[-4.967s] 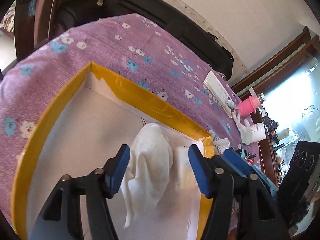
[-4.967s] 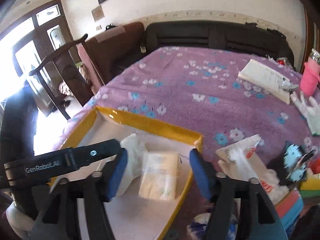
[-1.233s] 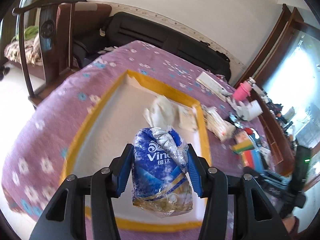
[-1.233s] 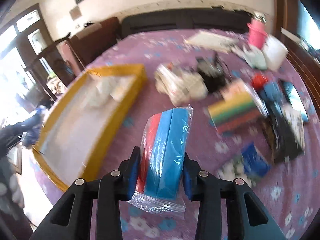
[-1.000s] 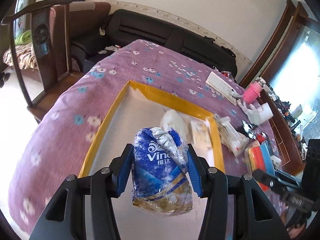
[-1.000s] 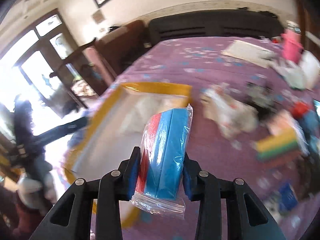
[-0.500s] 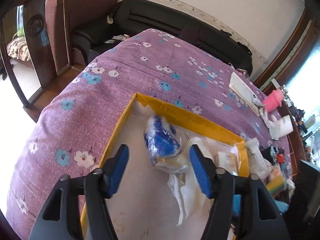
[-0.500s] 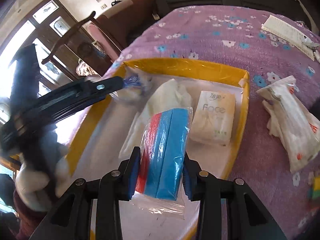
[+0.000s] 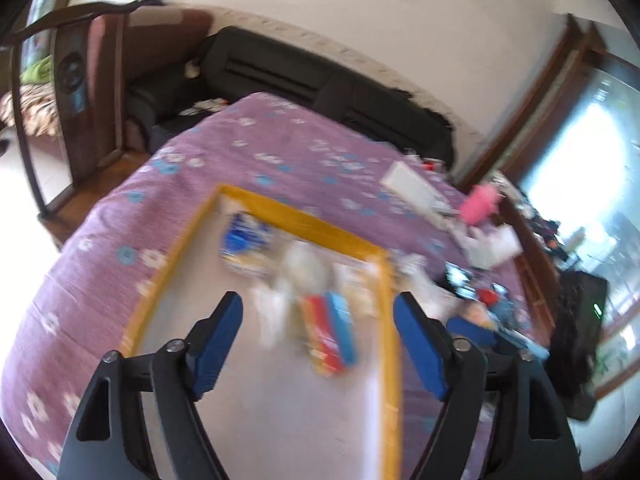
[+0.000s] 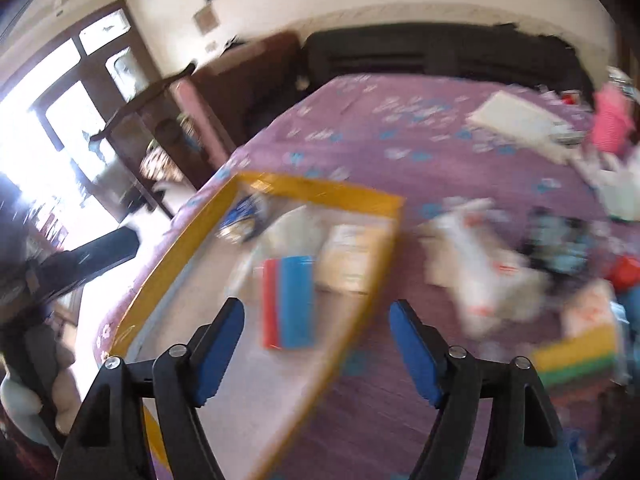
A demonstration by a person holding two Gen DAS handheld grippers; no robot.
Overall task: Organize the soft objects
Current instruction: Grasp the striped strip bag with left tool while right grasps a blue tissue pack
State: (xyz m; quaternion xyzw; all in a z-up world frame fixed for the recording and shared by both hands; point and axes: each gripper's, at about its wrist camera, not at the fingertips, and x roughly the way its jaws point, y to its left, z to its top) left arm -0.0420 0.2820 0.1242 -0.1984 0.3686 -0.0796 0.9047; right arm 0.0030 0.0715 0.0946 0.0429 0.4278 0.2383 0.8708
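Note:
A yellow-rimmed tray (image 9: 296, 216) (image 10: 320, 190) lies on the purple flowered cloth. In it lie a blue tissue pack (image 9: 244, 238) (image 10: 242, 216), a white cloth (image 9: 300, 268), a pale face-tissue pack (image 10: 352, 256) and a bagged red and blue sponge stack (image 9: 330, 330) (image 10: 290, 306). My left gripper (image 9: 318, 340) hovers above the tray, its jaws opening, nothing between them. My right gripper (image 10: 316, 344) hangs over the tray's right rim, jaws opening, with the sponge stack lying free beyond them. Both views are blurred.
Right of the tray lie a white plastic bag (image 10: 476, 264), a rainbow sponge block (image 10: 580, 352), a pink bottle (image 10: 610, 124) and a white book (image 10: 516, 118). A black sofa (image 9: 320, 92) stands behind the table, a wooden chair (image 9: 68, 76) at the left.
Both grippers let go of their loads: the blue tissue pack and the sponge stack now lie in the tray. Both grippers have opened wide and pulled back from the tray.

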